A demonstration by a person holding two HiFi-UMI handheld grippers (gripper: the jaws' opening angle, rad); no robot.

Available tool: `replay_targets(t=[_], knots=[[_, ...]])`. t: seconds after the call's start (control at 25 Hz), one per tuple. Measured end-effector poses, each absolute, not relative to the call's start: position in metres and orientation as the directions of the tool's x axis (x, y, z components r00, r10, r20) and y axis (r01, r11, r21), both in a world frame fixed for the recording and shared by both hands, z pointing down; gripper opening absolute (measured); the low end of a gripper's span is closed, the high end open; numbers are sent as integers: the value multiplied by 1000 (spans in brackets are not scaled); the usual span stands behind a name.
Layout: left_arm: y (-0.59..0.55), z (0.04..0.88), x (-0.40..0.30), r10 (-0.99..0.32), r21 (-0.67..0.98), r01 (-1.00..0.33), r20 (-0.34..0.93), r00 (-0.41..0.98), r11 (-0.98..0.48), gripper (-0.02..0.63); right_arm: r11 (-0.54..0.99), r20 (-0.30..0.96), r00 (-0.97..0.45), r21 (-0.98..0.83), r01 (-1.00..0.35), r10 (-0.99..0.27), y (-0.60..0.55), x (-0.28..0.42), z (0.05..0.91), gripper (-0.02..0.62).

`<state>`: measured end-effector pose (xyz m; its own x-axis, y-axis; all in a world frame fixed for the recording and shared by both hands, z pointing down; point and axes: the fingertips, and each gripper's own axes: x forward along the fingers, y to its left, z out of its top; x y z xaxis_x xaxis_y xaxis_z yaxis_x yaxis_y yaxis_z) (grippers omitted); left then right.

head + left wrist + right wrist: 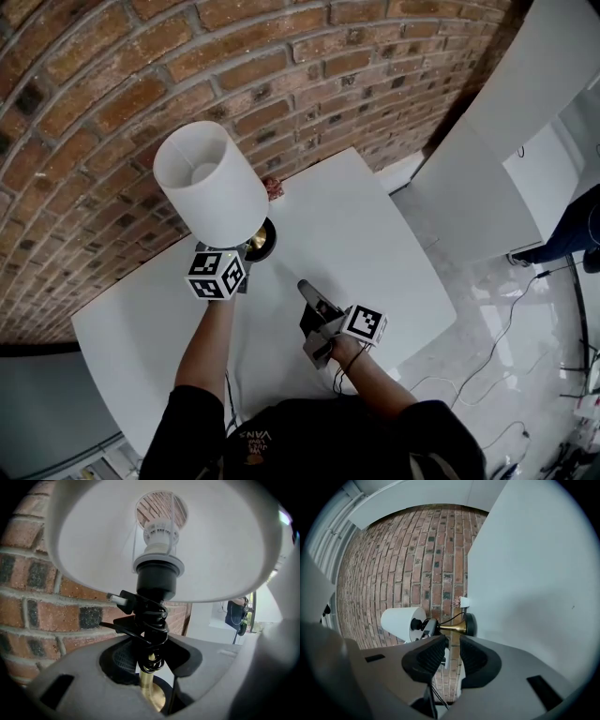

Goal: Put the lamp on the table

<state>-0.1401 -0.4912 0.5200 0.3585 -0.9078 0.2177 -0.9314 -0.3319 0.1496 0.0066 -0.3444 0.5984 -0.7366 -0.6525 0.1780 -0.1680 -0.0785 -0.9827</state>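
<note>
The lamp has a white drum shade (211, 183), a brass stem (149, 686) wrapped in black cord (150, 634), and a dark round base (262, 239). In the head view the base looks set on the white table (375, 244), close to the brick wall. My left gripper (150, 667) is shut on the stem just under the shade, and its marker cube (217, 274) shows below the shade. My right gripper (307, 289) hovers over the table's middle to the lamp's right, open with a narrow gap and nothing between its jaws. In the right gripper view the lamp (440, 625) lies ahead of the right gripper (452, 645).
The brick wall (112, 66) runs behind the table. A small white and pink thing (273, 188) sits at the table's back edge. White panels (506, 159) stand to the right. Cables (525, 291) trail on the glossy floor, and a person (577, 230) stands at far right.
</note>
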Motion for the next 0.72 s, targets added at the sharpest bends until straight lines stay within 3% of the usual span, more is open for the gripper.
replay_targets(t=[0.72], knots=[[-496, 530, -138, -910, 149, -927, 190, 369, -345, 139, -54, 143, -694, -987, -148, -705, -353, 21, 594, 81]])
